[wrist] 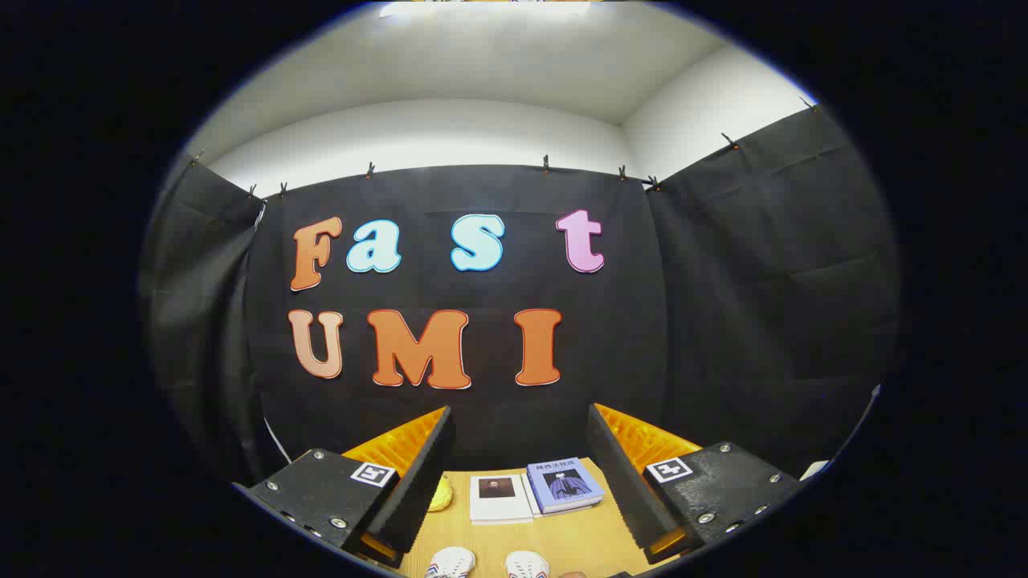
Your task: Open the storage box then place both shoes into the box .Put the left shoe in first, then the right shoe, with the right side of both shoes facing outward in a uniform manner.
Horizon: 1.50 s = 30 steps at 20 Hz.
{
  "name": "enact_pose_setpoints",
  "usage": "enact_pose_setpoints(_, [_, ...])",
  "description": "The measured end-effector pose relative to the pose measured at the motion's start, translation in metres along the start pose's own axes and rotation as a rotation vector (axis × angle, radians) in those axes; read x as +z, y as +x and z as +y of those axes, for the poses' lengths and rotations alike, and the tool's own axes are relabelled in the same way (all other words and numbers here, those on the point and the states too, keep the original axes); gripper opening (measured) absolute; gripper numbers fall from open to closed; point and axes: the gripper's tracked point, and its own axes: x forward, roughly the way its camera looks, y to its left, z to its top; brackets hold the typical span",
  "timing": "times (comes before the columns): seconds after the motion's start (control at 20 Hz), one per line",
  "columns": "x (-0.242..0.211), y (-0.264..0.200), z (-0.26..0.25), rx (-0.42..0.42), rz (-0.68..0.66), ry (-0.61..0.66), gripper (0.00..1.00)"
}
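Observation:
My gripper (pixel 520 449) is open, held high above the wooden table (pixel 578 538) and pointing at the booth's back wall. Nothing sits between its two black ribbed fingers (pixel 418 474). Far below, close to the gripper's base, the toes of two white shoes poke into sight: one (pixel 451 562) on the left with red and blue stripes, the other (pixel 527 565) just right of it. The rest of each shoe is hidden.
Two books lie on the table beyond the shoes: a white one (pixel 499 498) and a blue one (pixel 564 485) beside it. A small yellow object (pixel 440 493) sits by the left finger. Black cloth walls close the booth behind and to both sides.

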Motion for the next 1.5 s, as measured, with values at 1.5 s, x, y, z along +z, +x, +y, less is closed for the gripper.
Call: enact_pose_setpoints(1.5, [-0.104,0.015,0.037,0.073,0.153,-0.15,0.98])
